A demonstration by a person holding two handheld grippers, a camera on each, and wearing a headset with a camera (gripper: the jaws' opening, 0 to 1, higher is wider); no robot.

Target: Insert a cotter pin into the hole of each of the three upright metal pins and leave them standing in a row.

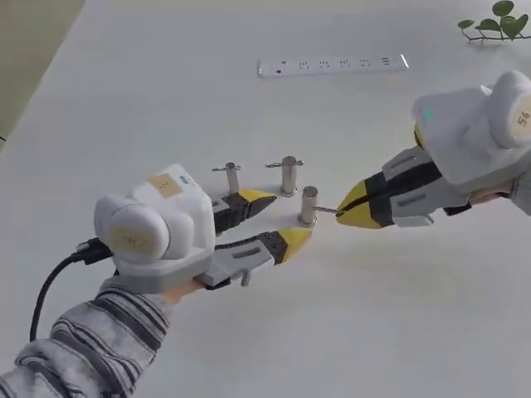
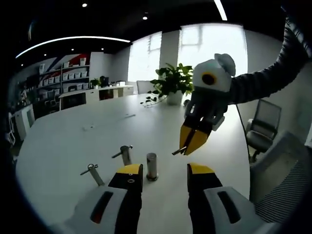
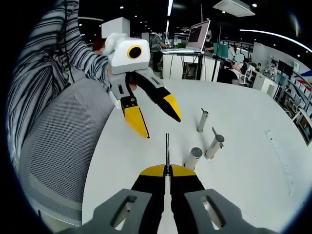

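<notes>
Three upright metal pins stand on the white table. The left pin (image 1: 231, 177) and the middle pin (image 1: 288, 174) each carry a cotter pin through the top. The nearest pin (image 1: 309, 206) has nothing in it. My right gripper (image 1: 347, 209) is shut on a cotter pin (image 3: 166, 148), whose tip points at the nearest pin (image 3: 193, 157) from the right. My left gripper (image 1: 278, 220) is open, its yellow fingertips (image 2: 130, 171) just left of that pin (image 2: 152, 166), touching nothing.
A white power strip (image 1: 332, 65) lies at the far side of the table. A plant sprig (image 1: 494, 25) sits at the far right corner. An office chair (image 3: 58, 146) stands beside the table edge.
</notes>
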